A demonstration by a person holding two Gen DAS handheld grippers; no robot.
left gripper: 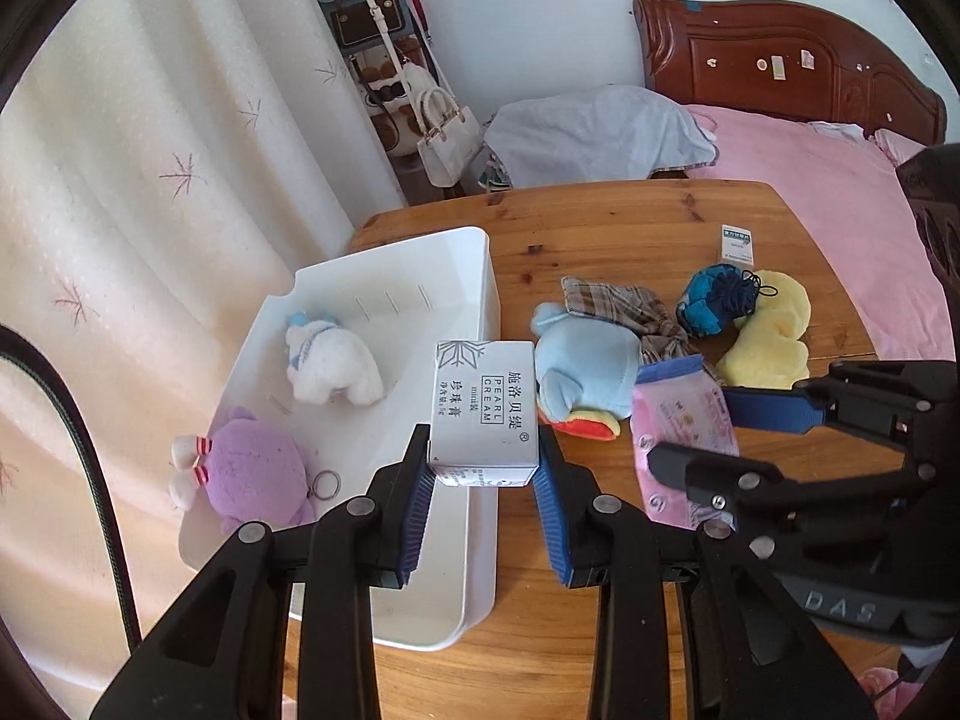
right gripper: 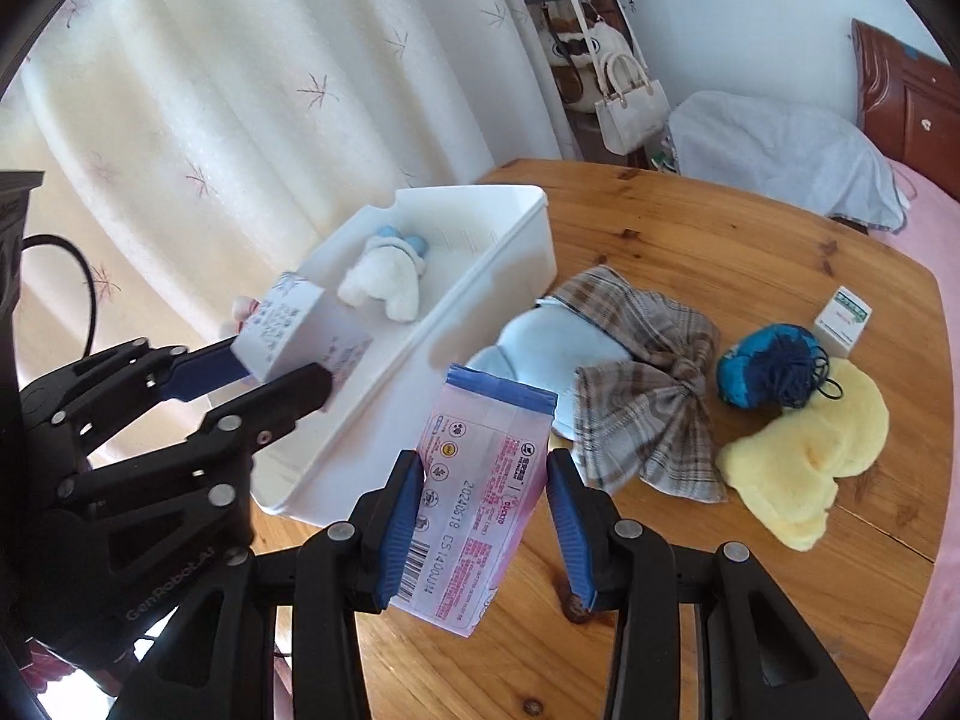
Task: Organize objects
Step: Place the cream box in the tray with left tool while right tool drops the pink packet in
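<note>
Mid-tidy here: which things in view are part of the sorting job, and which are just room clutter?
Job:
- bin, with white plush and purple plush inside
- cream box, in left gripper
- pink pack, in right gripper
- on table: blue plush, plaid cloth, blue pouch, yellow plush, small box

Clutter:
- handbags
- bed
- curtain

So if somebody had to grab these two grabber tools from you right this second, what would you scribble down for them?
Left gripper: shut on the white cream box, held above the white bin.
Right gripper: shut on the pink packet, held above the table.
Done: white plush and purple plush lie in the bin.
Left: both held items, then the blue plush, plaid cloth, yellow plush, blue yarn ball and small box, all on the table.
</note>
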